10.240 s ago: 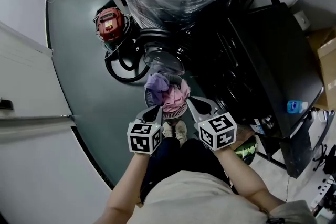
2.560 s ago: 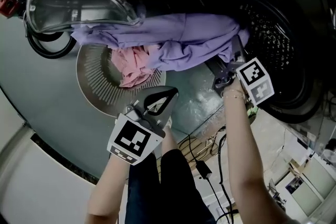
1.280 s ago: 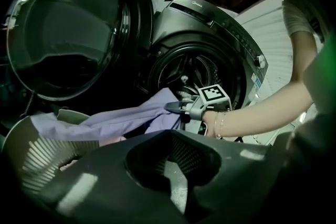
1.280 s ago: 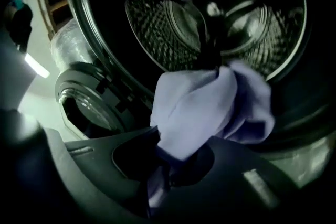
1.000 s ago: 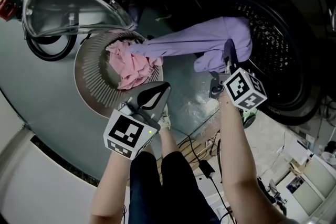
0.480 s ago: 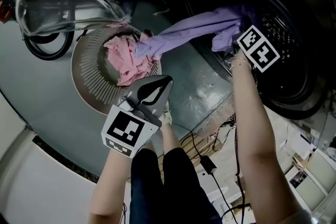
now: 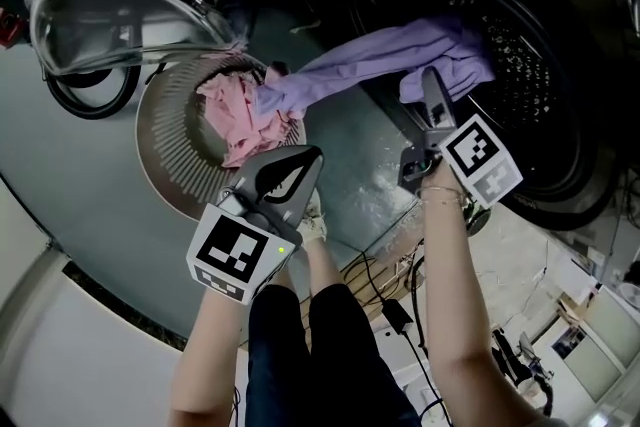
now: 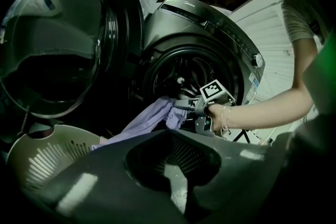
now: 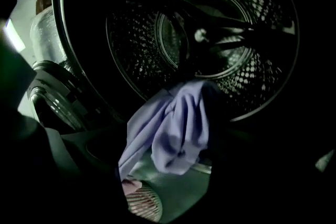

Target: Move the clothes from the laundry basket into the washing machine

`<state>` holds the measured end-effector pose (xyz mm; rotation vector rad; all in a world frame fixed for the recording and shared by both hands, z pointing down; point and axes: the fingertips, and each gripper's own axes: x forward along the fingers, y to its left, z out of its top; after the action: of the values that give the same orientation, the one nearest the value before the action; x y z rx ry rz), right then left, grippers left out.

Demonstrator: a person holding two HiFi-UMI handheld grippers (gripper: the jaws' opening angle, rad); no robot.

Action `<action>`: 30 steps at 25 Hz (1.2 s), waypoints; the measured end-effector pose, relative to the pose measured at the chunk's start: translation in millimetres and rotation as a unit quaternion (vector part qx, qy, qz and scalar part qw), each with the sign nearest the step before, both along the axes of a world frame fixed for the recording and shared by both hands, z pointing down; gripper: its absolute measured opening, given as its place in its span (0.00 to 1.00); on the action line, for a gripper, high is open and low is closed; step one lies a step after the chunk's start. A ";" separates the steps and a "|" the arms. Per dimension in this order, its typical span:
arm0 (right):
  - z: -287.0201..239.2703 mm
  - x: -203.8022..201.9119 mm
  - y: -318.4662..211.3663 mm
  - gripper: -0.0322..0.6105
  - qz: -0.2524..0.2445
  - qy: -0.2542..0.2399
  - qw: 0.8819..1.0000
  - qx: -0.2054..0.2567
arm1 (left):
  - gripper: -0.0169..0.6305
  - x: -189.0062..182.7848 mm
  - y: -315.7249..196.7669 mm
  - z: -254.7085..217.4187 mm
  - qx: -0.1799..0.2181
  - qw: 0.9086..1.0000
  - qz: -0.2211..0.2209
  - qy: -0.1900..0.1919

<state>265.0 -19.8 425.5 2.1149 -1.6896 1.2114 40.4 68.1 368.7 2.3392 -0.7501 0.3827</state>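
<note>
The round glass door [image 7: 110,10] of the washing machine stands swung open at your far left. Just below it the pale slatted laundry basket [image 7: 165,165] sits on the floor with a crumpled pink garment [image 7: 240,115] lying inside it, towards its right side.

Your left tool [image 7: 312,158] hovers over the basket's near rim. Its jaws are closed tip to tip, with only the oval gap between the curved fingers, and nothing is in them.

A purple garment [image 7: 370,60] stretches from the basket, where one end rests beside the pink one, up and across to the machine's opening. Its bunched end hangs over the lower lip of the drum [image 7: 530,65], partly in and partly out.

Your right tool [image 7: 432,85] is at the mouth of the drum, just below that bunched end. Its jaws have just been opening and now stand wide apart. The purple cloth hangs in front, between them, but neither jaw pinches it.
</note>
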 end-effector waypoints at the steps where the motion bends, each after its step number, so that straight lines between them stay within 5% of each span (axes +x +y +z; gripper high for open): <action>1: 9.9 -7.8 11.1 0.84 0.006 -0.008 1.000 -0.017 | 0.03 0.5 -0.5 -0.9 0.002 1.000 0.001 0.001; 11: 76.3 -44.8 -2.7 0.89 0.022 -0.016 0.995 -0.094 | 0.03 -1.9 0.6 3.7 -0.006 1.000 0.004 -0.004; 15: 80.3 -19.1 4.2 0.50 0.079 0.019 0.985 -0.154 | 0.03 -2.1 1.3 8.0 -0.008 1.000 0.005 -0.004; 17: 71.8 -11.0 3.8 0.20 0.065 0.031 0.988 -0.138 | 0.03 -0.6 1.8 7.8 -0.009 1.000 0.004 -0.001; 22: 24.9 8.0 -25.6 0.16 -0.011 0.087 0.995 -0.037 | 0.03 4.5 3.4 2.5 -0.003 1.000 0.007 0.006; 30: -18.2 60.0 -79.2 0.17 0.000 0.181 0.982 0.050 | 0.03 8.6 4.1 0.4 0.000 1.000 0.011 0.005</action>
<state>325.0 -98.9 407.3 2.2241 -1.6128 0.6965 49.1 72.2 369.1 2.3491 -0.7191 0.3813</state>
